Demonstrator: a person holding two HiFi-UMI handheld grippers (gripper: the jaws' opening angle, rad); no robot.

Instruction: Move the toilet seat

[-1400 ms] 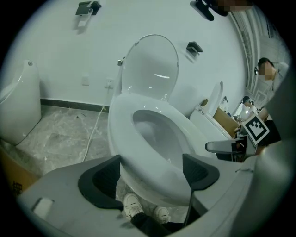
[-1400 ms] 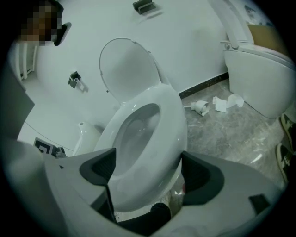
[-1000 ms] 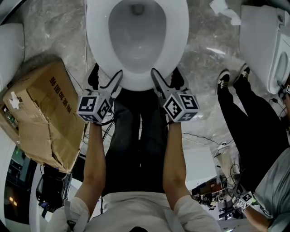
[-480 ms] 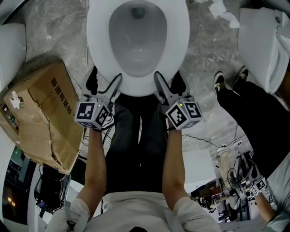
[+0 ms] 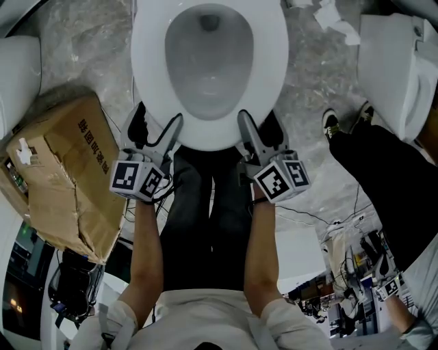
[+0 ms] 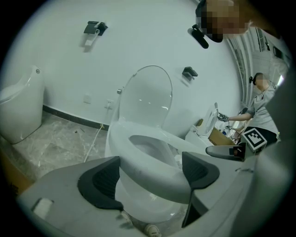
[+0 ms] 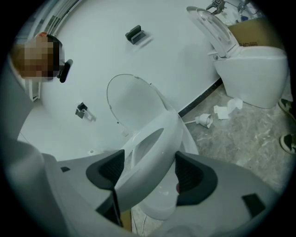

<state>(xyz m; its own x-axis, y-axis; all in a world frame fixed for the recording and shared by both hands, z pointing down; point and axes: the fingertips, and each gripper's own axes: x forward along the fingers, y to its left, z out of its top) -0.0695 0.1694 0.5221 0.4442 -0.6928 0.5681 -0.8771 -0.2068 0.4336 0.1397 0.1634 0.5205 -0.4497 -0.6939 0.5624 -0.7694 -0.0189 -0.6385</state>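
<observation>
A white toilet seat (image 5: 149,82) lies down on its bowl, with the lid (image 6: 145,97) raised against the wall. Both grippers are at the seat's front rim. My left gripper (image 5: 175,126) is at the rim's left front. Its jaws are level and open, and the rim's curve (image 6: 152,169) pokes between the dark pads (image 6: 99,183). My right gripper (image 5: 244,127) is rolled sideways at the right front. Its jaws straddle the thickness of the seat (image 7: 150,148) and are closing on it. The pads (image 7: 194,173) are close to both faces.
A cardboard box (image 5: 65,171) stands to the left of the bowl. A second toilet (image 5: 393,61) stands at the right, and a white fixture (image 5: 17,75) at the far left. A bystander's black-trousered legs (image 5: 383,184) are at the right. Crumpled paper (image 5: 335,17) lies on the marble floor.
Both grippers have kept to the front rim, reaching slightly farther over it. The right jaws have narrowed around the seat. The bystander's legs at the right have shifted.
</observation>
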